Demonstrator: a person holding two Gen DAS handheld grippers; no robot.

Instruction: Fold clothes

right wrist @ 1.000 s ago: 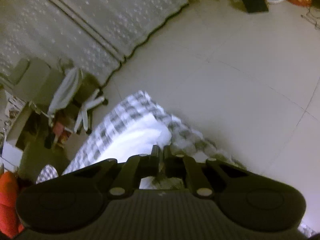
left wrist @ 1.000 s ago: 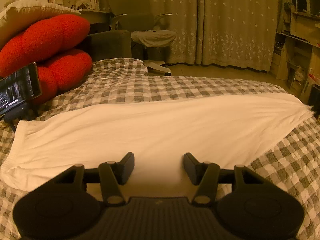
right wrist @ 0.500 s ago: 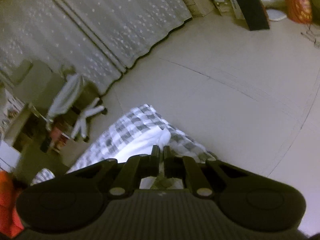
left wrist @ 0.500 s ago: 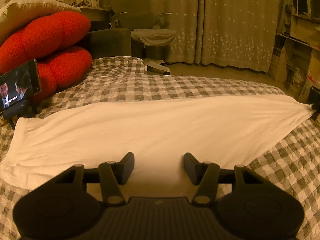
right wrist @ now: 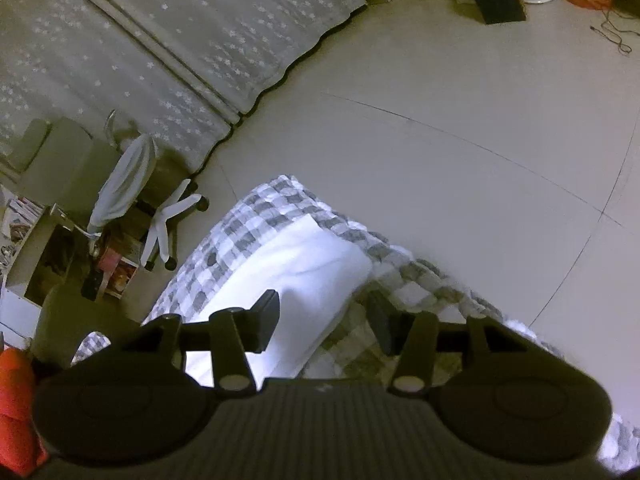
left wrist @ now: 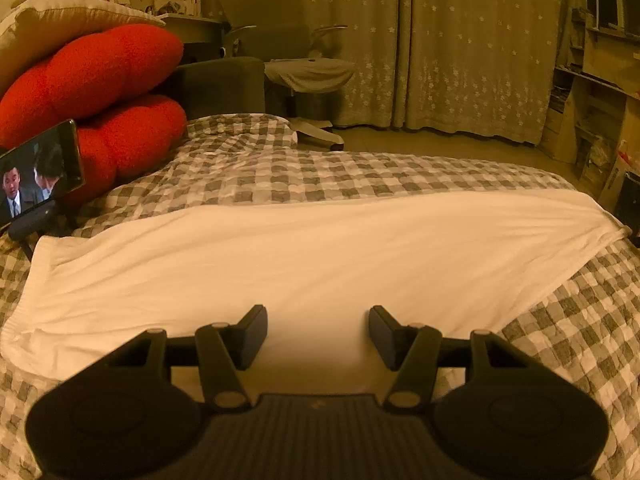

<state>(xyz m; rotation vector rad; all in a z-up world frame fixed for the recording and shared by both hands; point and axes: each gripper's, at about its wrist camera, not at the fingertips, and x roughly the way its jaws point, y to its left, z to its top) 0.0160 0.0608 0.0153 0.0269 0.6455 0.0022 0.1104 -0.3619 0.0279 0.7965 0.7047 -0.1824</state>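
Lying flat on checked bedspread (left wrist: pixel 360 176), white garment (left wrist: pixel 300 264), left gripper (left wrist: pixel 318 330) fingers apart, right gripper (right wrist: pixel 322 320) fingers opening, both empty.

Dim amber left view, cooler right view, fisheye bending, blurred edges

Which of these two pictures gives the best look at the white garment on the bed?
The left wrist view: the white garment lies spread across the checked bedspread, nearly its whole length visible. The right wrist view shows only one end, near the bed's corner.
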